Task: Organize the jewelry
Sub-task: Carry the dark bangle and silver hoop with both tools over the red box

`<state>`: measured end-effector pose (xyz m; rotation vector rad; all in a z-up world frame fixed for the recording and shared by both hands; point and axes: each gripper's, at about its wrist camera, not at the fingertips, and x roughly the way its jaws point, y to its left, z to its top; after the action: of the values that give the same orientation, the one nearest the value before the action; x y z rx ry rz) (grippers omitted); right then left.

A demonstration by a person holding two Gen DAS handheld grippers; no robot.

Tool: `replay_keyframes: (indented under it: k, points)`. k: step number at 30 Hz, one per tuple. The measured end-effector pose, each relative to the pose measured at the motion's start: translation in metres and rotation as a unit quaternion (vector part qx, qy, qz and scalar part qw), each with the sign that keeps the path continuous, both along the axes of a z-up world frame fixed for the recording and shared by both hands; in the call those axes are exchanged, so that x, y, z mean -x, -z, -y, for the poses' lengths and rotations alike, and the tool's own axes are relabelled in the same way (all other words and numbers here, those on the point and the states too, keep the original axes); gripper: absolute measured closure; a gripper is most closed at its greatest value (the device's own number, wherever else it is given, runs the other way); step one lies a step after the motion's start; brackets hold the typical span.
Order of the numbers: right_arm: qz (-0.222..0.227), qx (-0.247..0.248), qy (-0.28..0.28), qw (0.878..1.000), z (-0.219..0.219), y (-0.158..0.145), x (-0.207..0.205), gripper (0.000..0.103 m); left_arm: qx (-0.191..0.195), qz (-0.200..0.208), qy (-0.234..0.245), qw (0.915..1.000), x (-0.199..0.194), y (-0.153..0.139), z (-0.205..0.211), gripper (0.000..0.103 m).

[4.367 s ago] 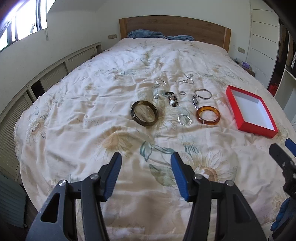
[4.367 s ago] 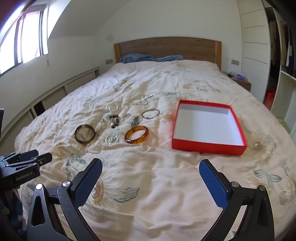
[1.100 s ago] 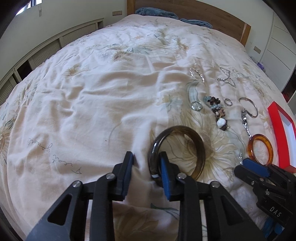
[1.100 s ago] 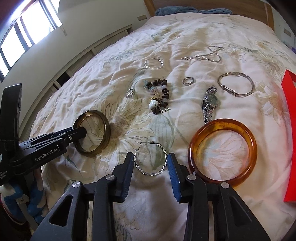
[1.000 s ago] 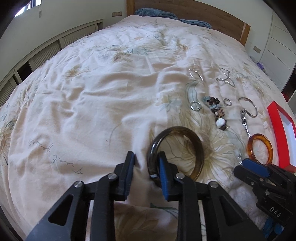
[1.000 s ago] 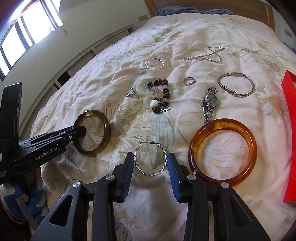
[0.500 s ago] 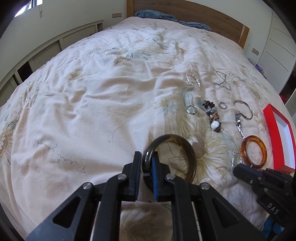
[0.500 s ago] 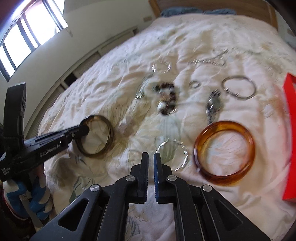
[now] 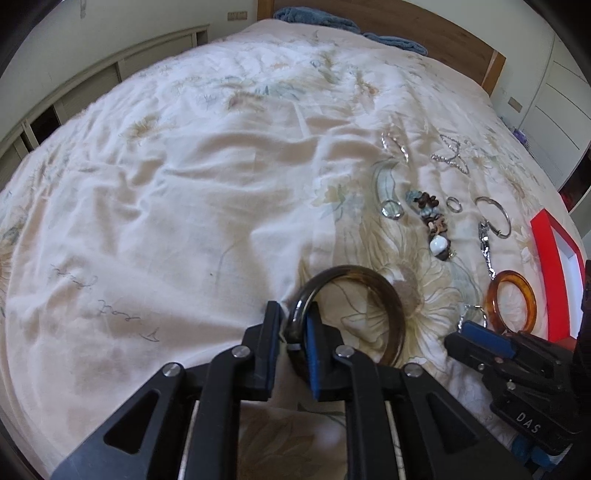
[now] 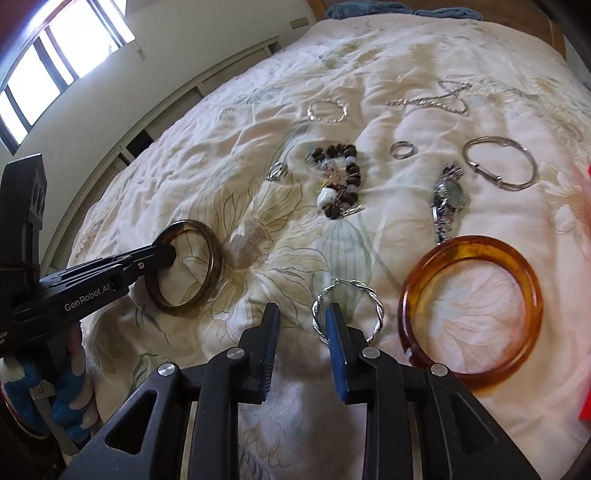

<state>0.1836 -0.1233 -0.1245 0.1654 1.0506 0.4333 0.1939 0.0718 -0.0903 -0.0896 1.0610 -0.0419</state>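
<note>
Now the right tool has reopened beside the twisted hoop

Dark olive-brown translucent bangle between left jaws. Amber-orange bangle right of right jaws. Silver twisted hoop at right jaws. Cream bedspread, faded floral print. Red box, white inside. Blue pads, black frames.

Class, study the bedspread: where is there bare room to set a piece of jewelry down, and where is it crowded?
Free: the broad stretch of bedspread left of the dark bangle, up toward the headboard. Crowded: the cluster between the dark bangle and the red box, namely bead bracelet, watch, amber bangle, twisted silver hoop, small rings.
</note>
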Motion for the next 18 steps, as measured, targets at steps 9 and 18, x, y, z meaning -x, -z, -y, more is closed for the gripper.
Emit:
replay_keyframes:
  k: [9, 18]
  points:
    - [0.006, -0.025, -0.007, 1.000, -0.001, -0.010, 0.009, 0.098, 0.018, 0.009, -0.002, 0.9998, 0.004, -0.007, -0.004, 0.093]
    - [0.034, -0.065, -0.010, 0.997, 0.002, -0.049, 0.043, 0.098, 0.004, 0.028, -0.011, 0.9995, 0.024, -0.039, -0.007, 0.094]
